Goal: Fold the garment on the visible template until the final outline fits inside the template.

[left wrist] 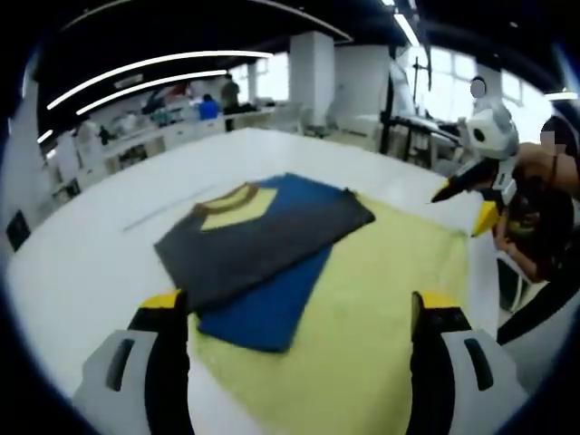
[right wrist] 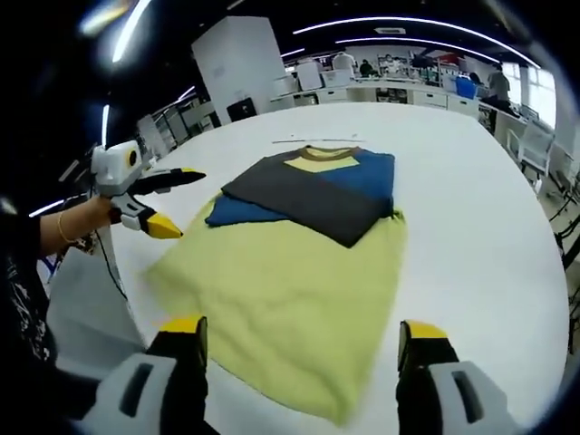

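The garment lies flat on the white table (left wrist: 82,272). Its body is pale yellow (left wrist: 381,299), its upper part blue (left wrist: 263,313), and a dark grey panel (left wrist: 263,237) is folded across near the yellow collar (left wrist: 237,201). In the right gripper view the same yellow body (right wrist: 290,290), blue part (right wrist: 367,177) and grey panel (right wrist: 308,195) lie ahead. My left gripper (left wrist: 299,313) is open at the garment's near edge and holds nothing; it also hangs open at the left (right wrist: 181,201). My right gripper (right wrist: 301,333) is open over the yellow hem and also shows at the right (left wrist: 464,207).
A thin straight line (left wrist: 163,213) runs on the table beyond the collar, also seen as a line (right wrist: 304,139). The table edge (right wrist: 553,272) curves at the right, with chairs (right wrist: 535,136) past it. Desks and people stand far behind. A person's hand (right wrist: 86,222) holds the left gripper.
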